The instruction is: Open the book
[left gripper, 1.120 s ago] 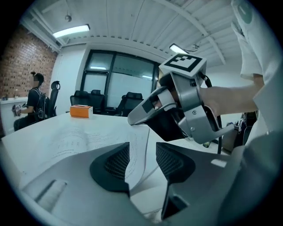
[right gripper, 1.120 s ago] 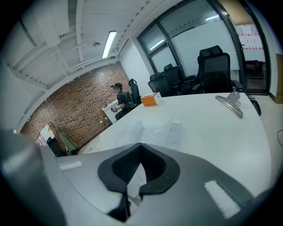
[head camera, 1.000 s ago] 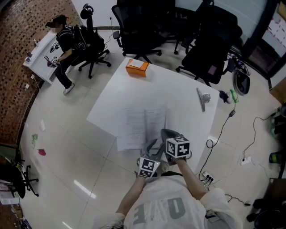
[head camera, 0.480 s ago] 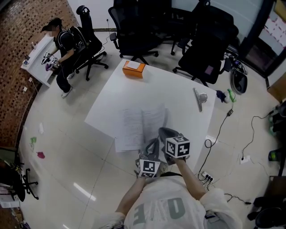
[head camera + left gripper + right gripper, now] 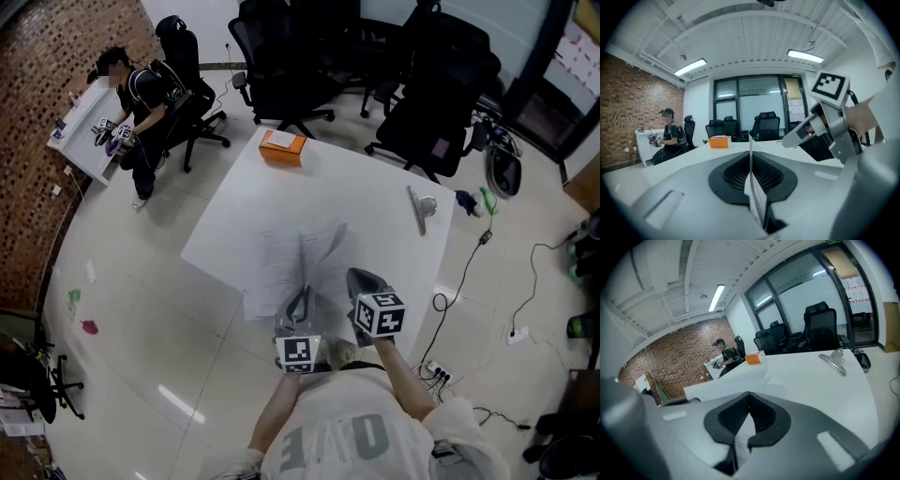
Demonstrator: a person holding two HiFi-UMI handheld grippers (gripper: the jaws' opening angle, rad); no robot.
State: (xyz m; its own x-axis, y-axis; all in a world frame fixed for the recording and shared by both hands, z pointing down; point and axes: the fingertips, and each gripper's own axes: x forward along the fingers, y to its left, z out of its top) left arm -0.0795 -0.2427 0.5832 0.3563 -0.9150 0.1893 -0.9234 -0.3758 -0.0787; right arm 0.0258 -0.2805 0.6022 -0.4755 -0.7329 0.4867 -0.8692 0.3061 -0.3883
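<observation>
Since the left gripper (image 5: 302, 296) is clenched on a single page (image 5: 750, 150) — its jaws have just been closing, and the sheet stands edge-on between the pads — the turn wants, I judge, a slow arc up and over the spine. A pull toward the person could crease or tear the thin paper. The pinch sits near the page's near edge, so the far end is likely to flop; carrying it low and laying it flat before letting go should help. The right gripper (image 5: 362, 279) is clenched too, its jaws also having just been closing, at the book's right side. Printed paper shows in the gap beneath its pads, but whether any is pinched I cannot tell. It would serve best steadying the right-hand leaves.

The book (image 5: 281, 262) lies already spread open at the near edge of the white table (image 5: 375, 178), just ahead of both grippers — thin, white, with faint grey print. One leaf curls up at the middle, and its near-left corner seems to jut past the table edge.
</observation>
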